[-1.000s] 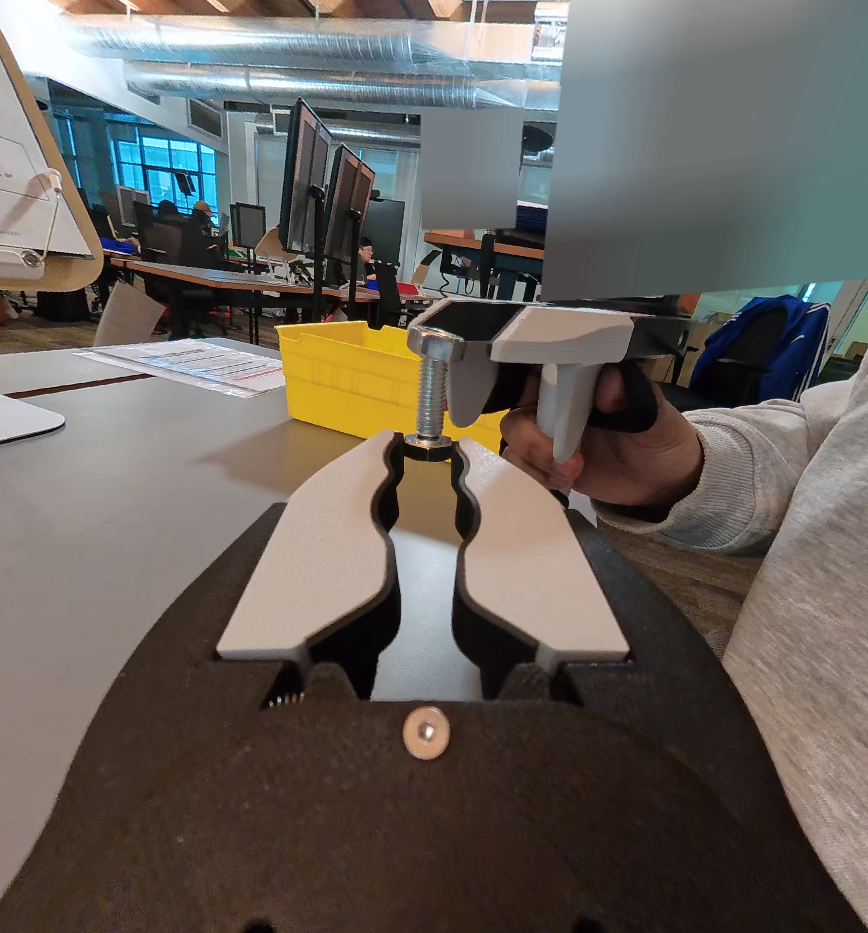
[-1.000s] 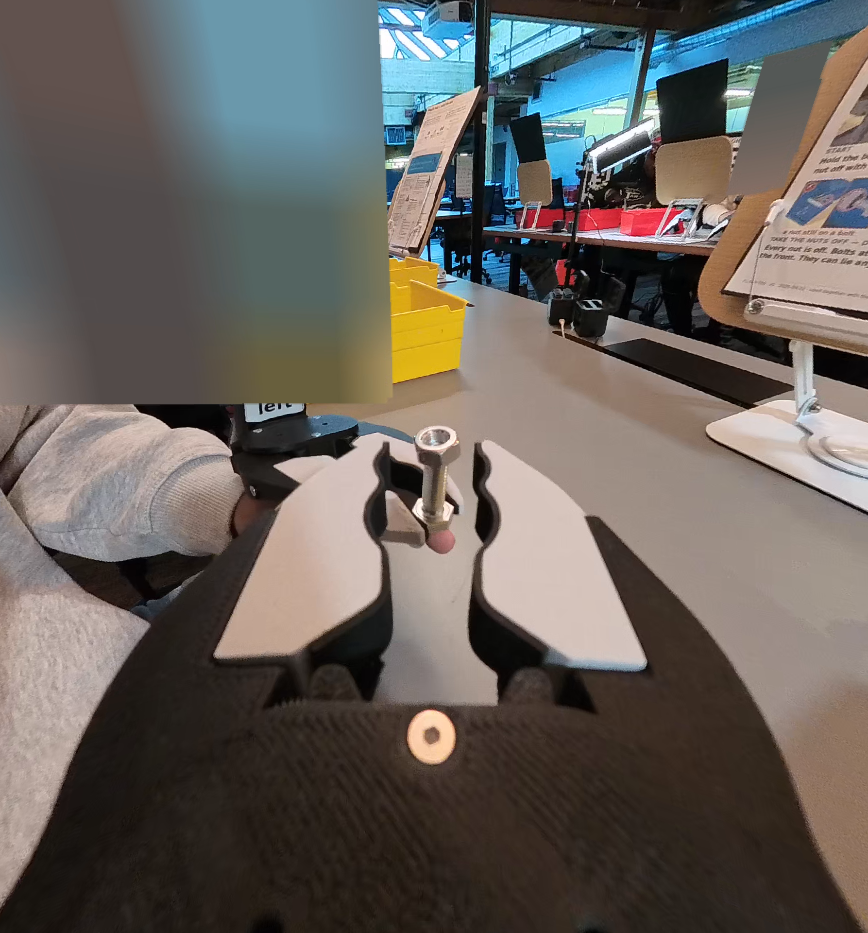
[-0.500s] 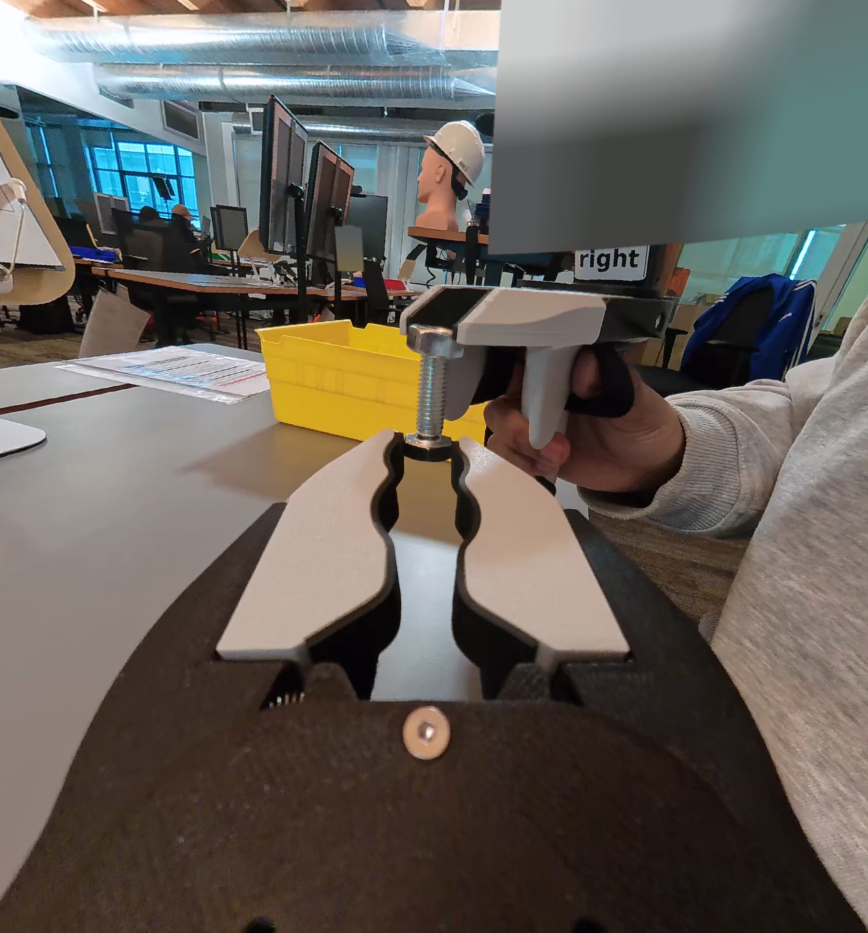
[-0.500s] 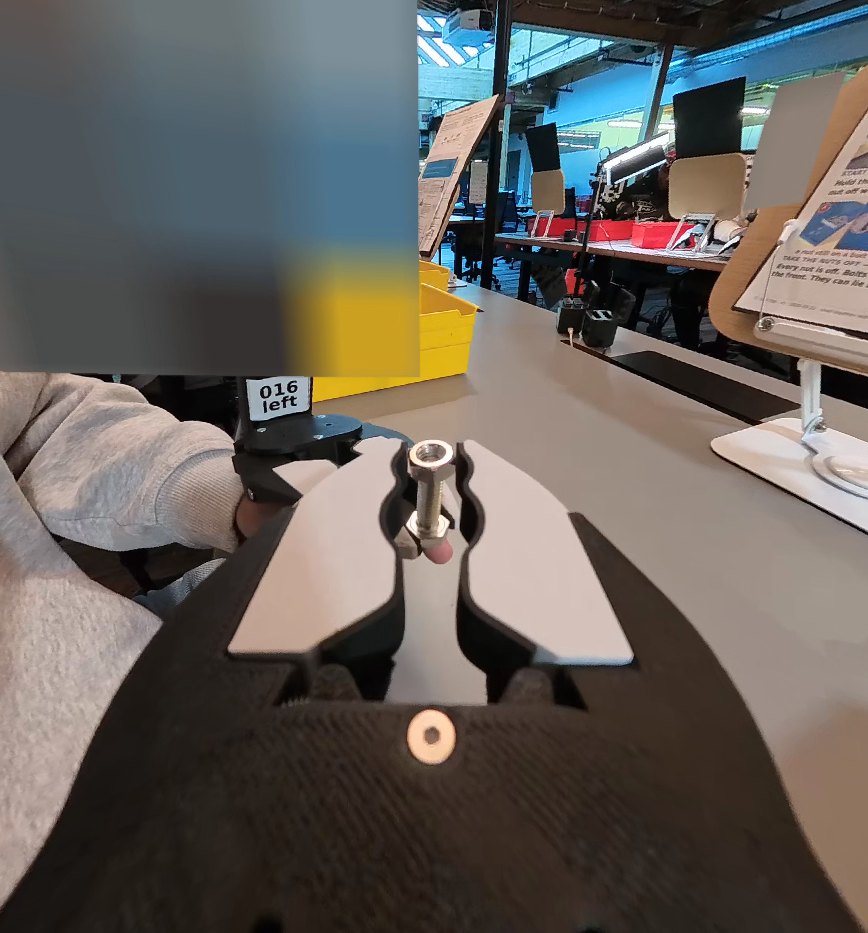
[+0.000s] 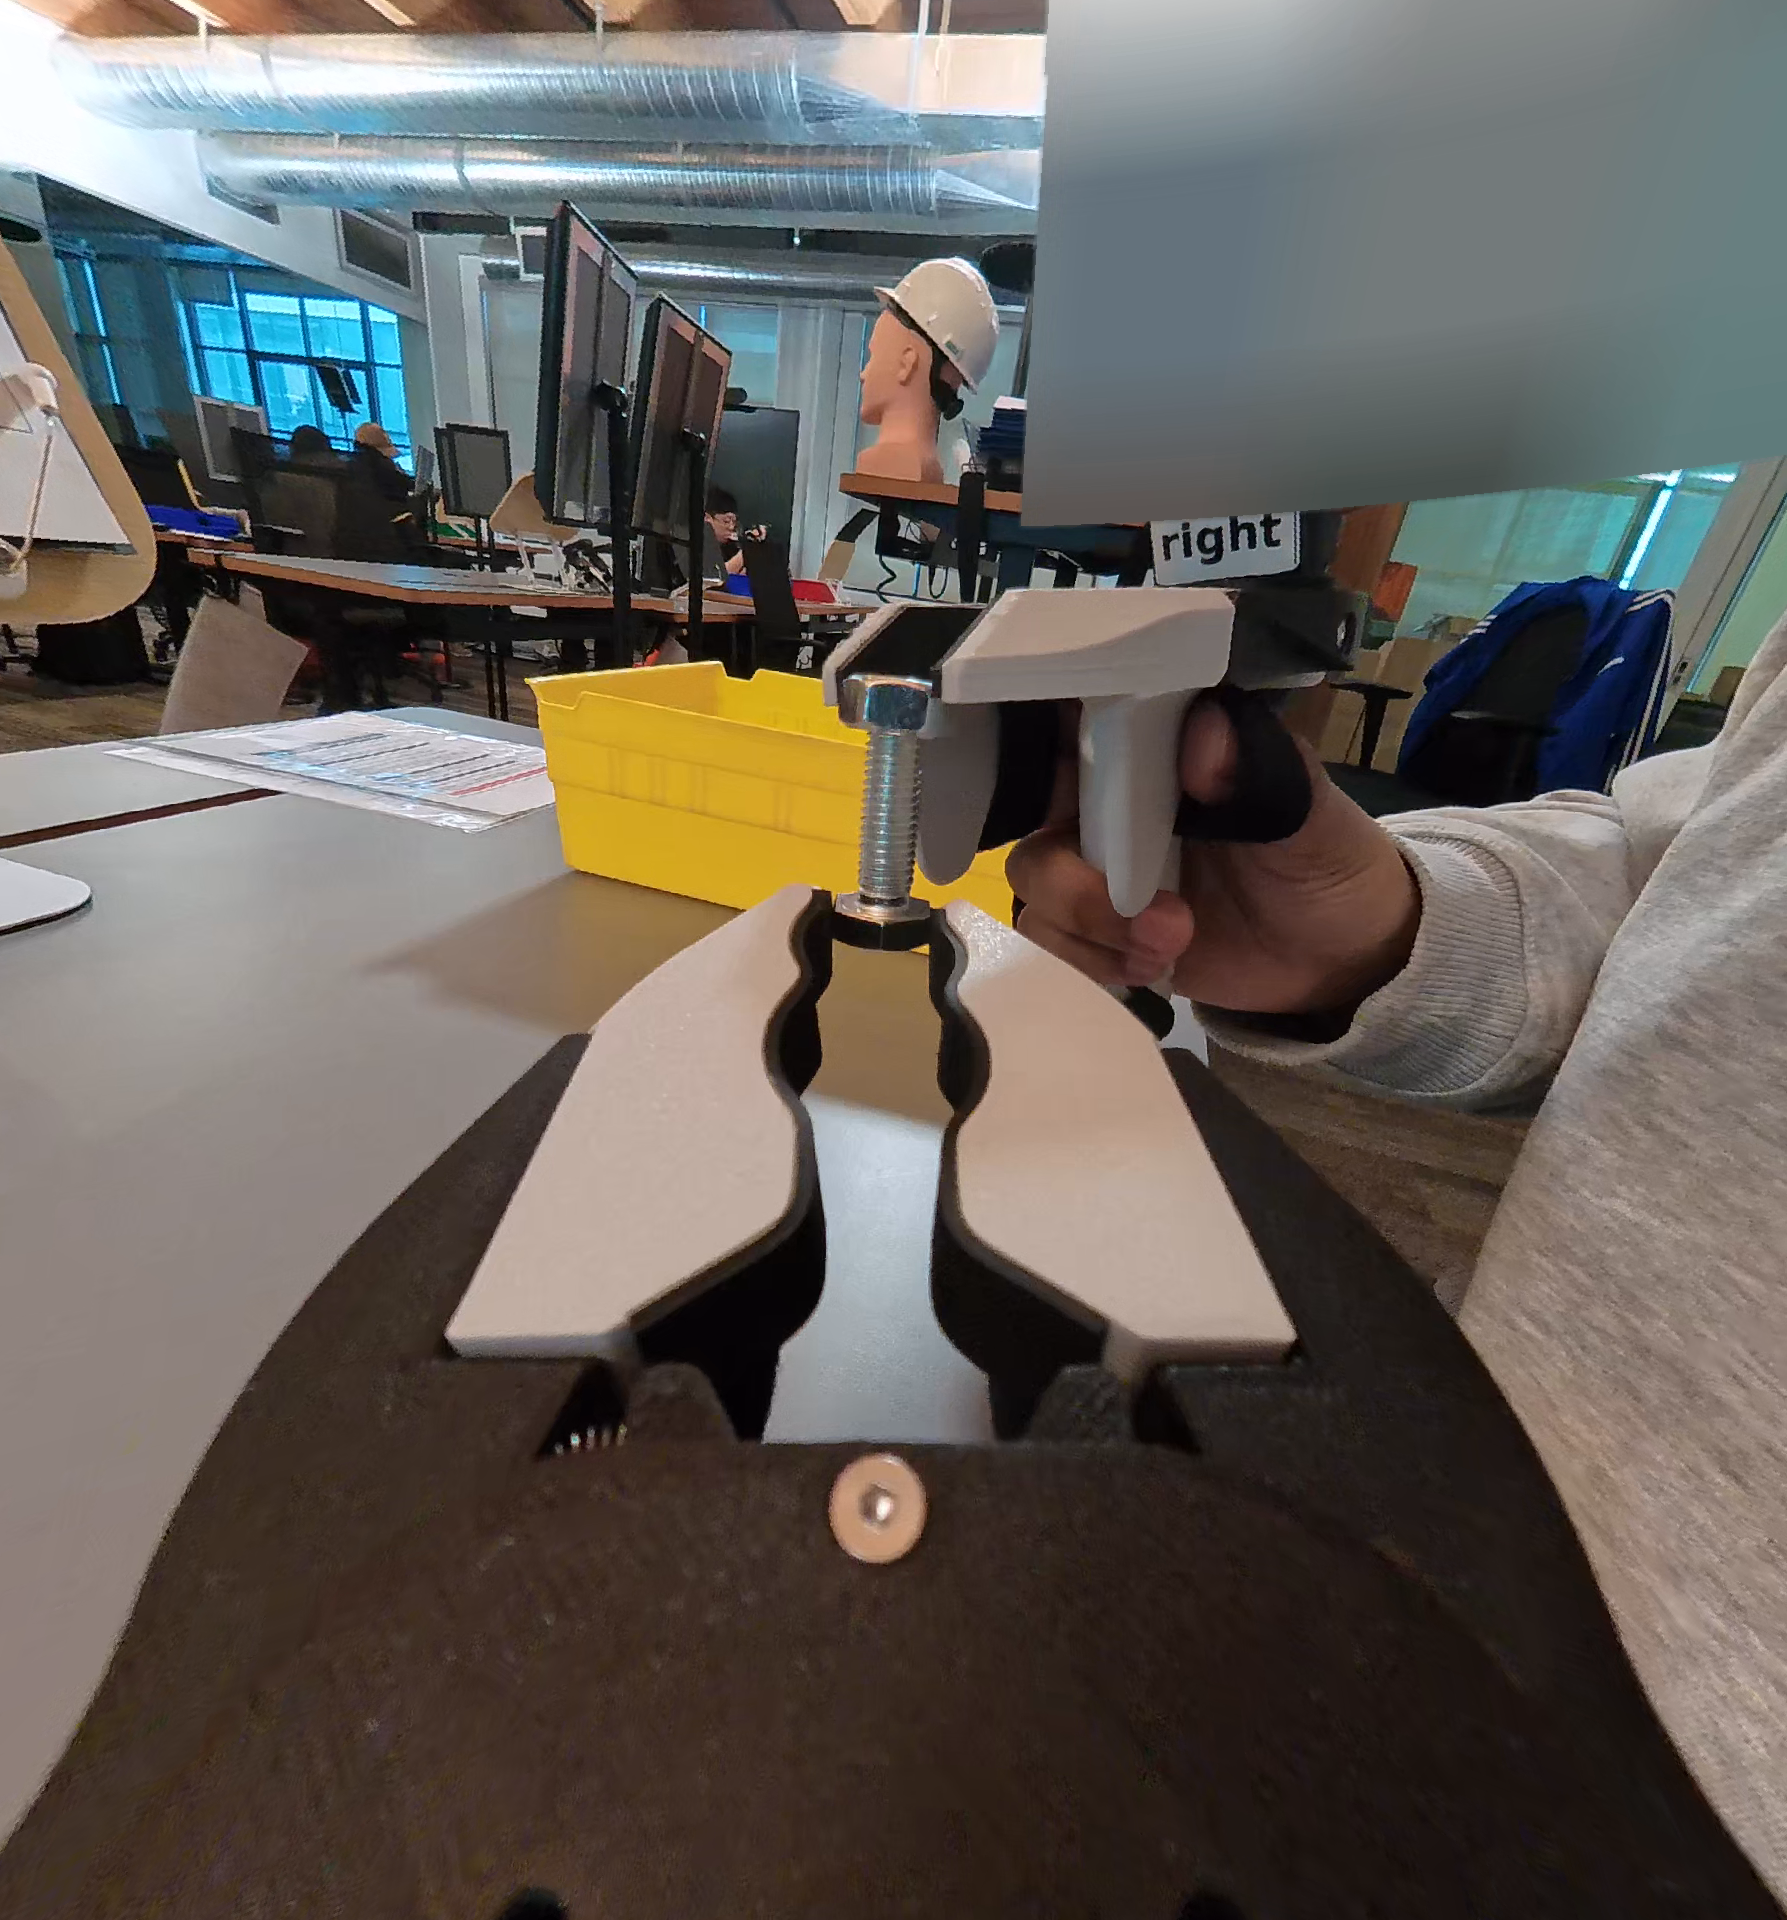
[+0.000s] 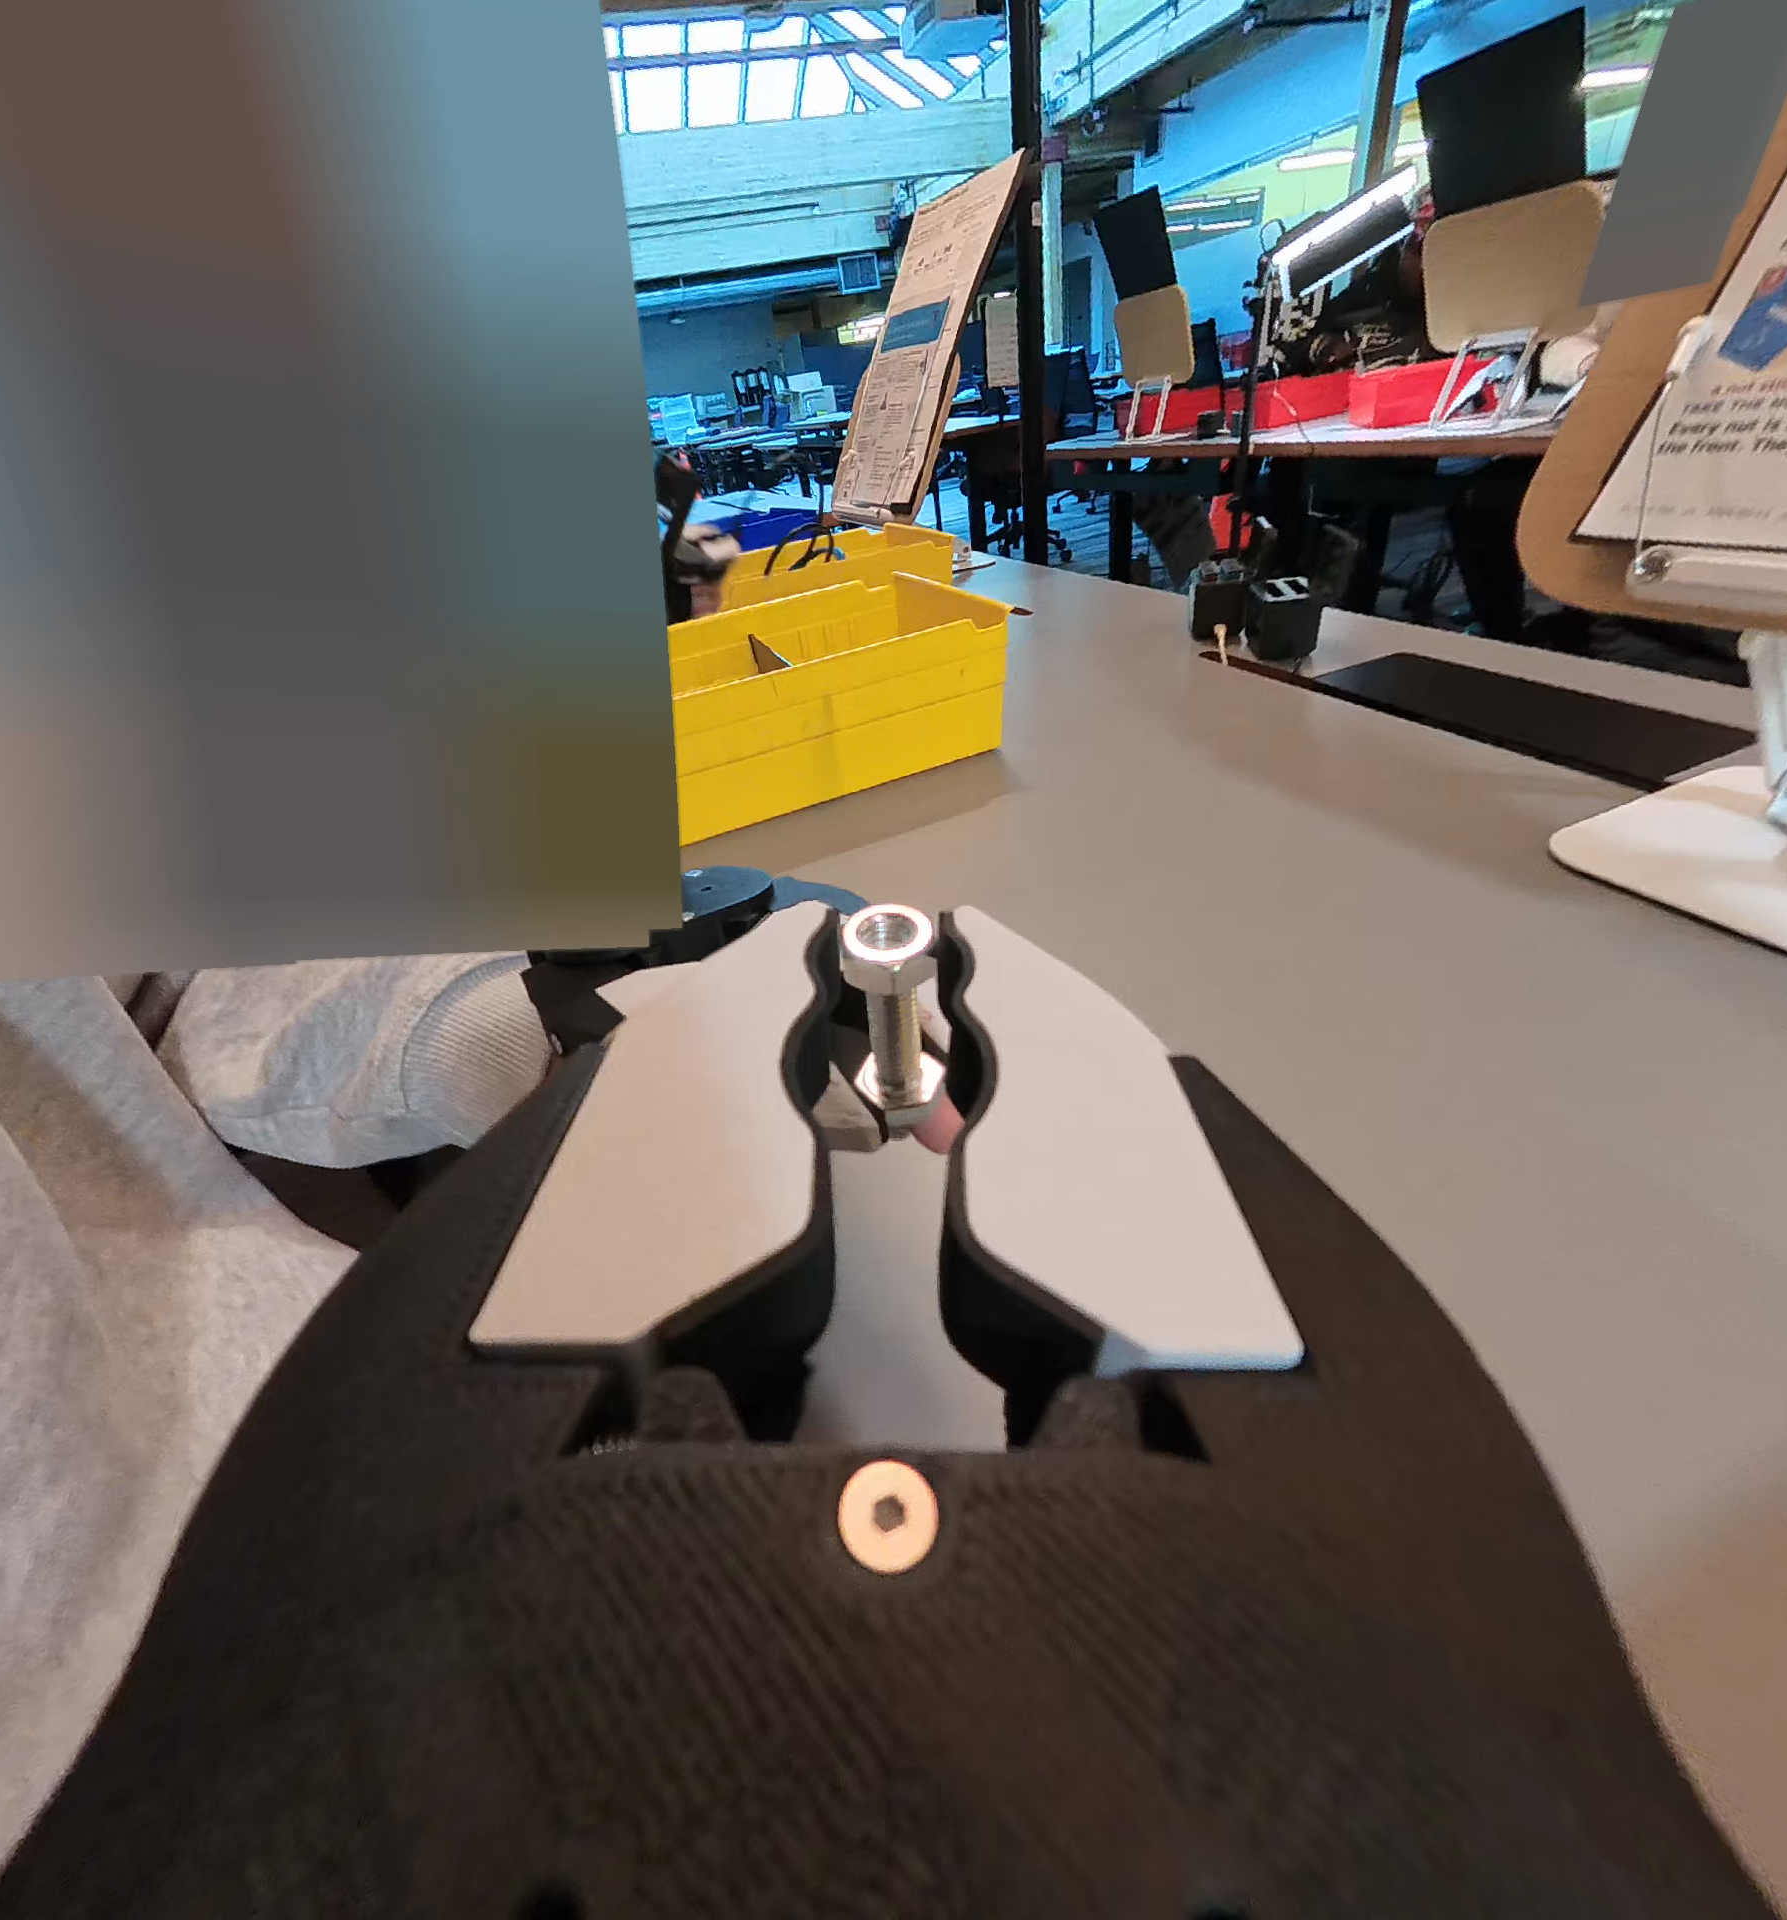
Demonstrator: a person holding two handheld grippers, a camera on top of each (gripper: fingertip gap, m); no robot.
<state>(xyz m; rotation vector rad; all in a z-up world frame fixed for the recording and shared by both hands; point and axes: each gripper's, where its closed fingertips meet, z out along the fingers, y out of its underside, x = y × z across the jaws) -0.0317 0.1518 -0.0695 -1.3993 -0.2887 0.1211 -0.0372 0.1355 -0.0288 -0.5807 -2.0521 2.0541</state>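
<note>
Left wrist view. Left gripper (image 5: pixel 878 920): white fingers closed on the lower end of the bolt (image 5: pixel 885 805), at its hex head or a nut, which one unclear. Bolt: upright, threaded shank bare between the two grippers, above the grey table (image 5: pixel 193 987). Right gripper (image 5: pixel 884 698): over the bolt's top, fingertips clamped on the nut (image 5: pixel 883 702) there; held by a hand (image 5: pixel 1221 894) just right of the bolt. Yellow bin (image 5: pixel 691 769): on the table behind the bolt.

Right wrist view. Right gripper (image 6: pixel 887 951): fingers clenched on the nut (image 6: pixel 887 948) at the bolt's upper end. Bolt (image 6: pixel 894 1034): shank runs down to a second hex piece at its lower end. Left gripper: mostly hidden beneath, grip not discernible here. Yellow bin (image 6: pixel 837 717): behind the bolt. White document stand (image 6: pixel 1720 831): far right of the bolt.
</note>
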